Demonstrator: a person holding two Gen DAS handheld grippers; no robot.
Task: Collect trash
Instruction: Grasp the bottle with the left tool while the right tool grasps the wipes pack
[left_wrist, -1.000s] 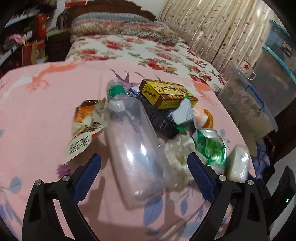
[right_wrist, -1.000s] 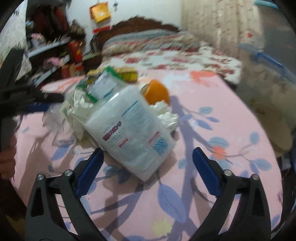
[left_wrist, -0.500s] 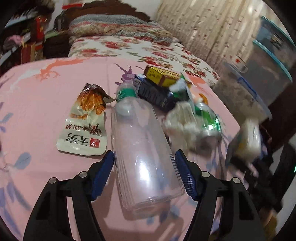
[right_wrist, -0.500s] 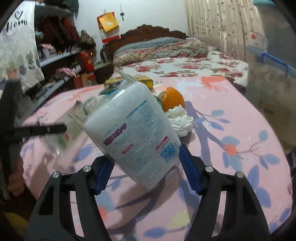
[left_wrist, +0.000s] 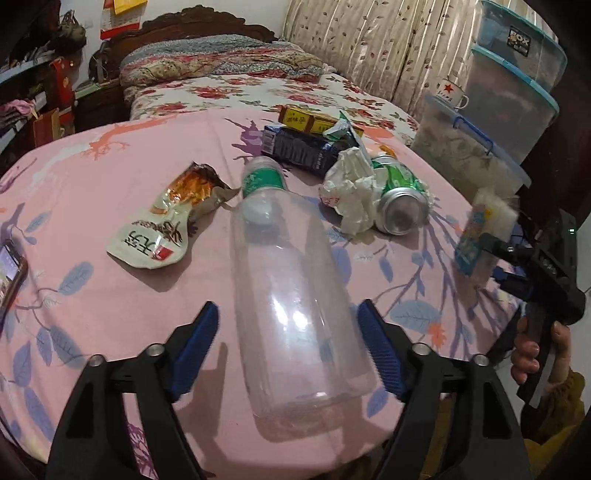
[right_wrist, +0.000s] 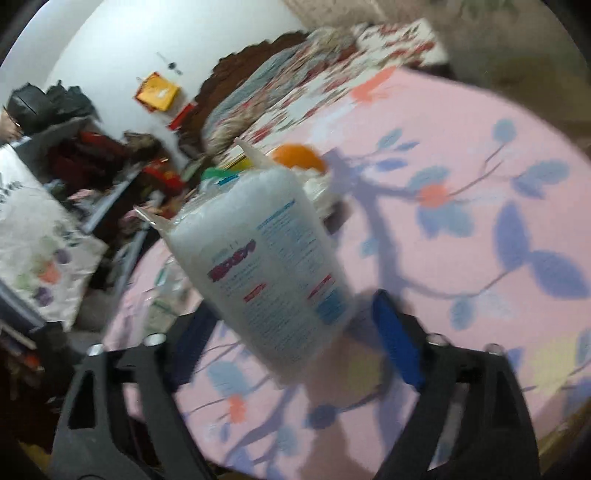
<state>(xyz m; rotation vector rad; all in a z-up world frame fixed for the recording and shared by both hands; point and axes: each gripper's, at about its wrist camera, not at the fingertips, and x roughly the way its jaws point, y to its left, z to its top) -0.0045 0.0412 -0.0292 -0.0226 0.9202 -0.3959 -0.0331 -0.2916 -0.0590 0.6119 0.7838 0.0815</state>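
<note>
My left gripper (left_wrist: 288, 347) is shut on a clear plastic bottle (left_wrist: 291, 306) with a green label, held just above the pink tablecloth (left_wrist: 110, 302). On the cloth beyond lie a torn snack wrapper (left_wrist: 166, 225), crumpled white tissue (left_wrist: 354, 192), a green can (left_wrist: 400, 199), a dark blue carton (left_wrist: 299, 147) and a yellow box (left_wrist: 306, 120). My right gripper (right_wrist: 295, 332) is shut on a white tissue pack (right_wrist: 273, 266), lifted and tilted over the cloth; the view is blurred. The pack also shows in the left wrist view (left_wrist: 484, 229).
A phone (left_wrist: 11, 269) lies at the cloth's left edge. Stacked plastic storage boxes (left_wrist: 509, 88) with a mug (left_wrist: 450, 92) stand at the right. A bed (left_wrist: 240, 85) with flowered covers is behind. An orange object (right_wrist: 295, 157) lies beyond the pack.
Both grippers closed on their items and lifted them. The left pulled back with the bottle; the right swung up and tilted with the tissue pack.
</note>
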